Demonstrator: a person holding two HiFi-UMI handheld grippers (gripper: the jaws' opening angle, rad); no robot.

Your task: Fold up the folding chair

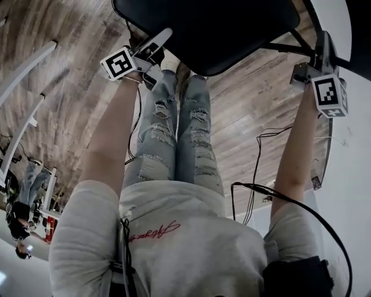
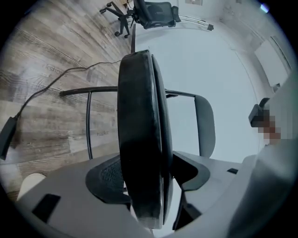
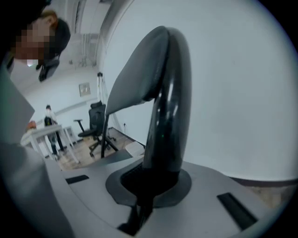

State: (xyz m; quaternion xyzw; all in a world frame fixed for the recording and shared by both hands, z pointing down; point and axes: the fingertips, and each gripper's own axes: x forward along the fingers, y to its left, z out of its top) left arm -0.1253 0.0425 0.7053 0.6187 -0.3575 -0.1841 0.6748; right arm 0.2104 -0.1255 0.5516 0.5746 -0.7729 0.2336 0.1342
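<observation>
The black folding chair stands in front of me, its seat (image 1: 208, 29) at the top of the head view. My left gripper (image 1: 162, 43) reaches the seat's left edge. In the left gripper view the seat's rim (image 2: 139, 116) stands edge-on between the wide jaws of my left gripper (image 2: 149, 181), open, with the grey backrest (image 2: 205, 123) behind. My right gripper (image 1: 322, 49) is at the chair's right side. In the right gripper view my right gripper (image 3: 151, 183) is shut on the black frame tube (image 3: 170, 102) that carries the backrest panel (image 3: 132, 81).
My own legs in torn jeans (image 1: 174, 133) stand just behind the seat on the wood floor. Black cables (image 1: 258, 156) trail on the floor at the right. An office chair (image 2: 156, 14) stands by the white wall. Another person (image 1: 23, 203) stands far left near white table frames (image 1: 23, 75).
</observation>
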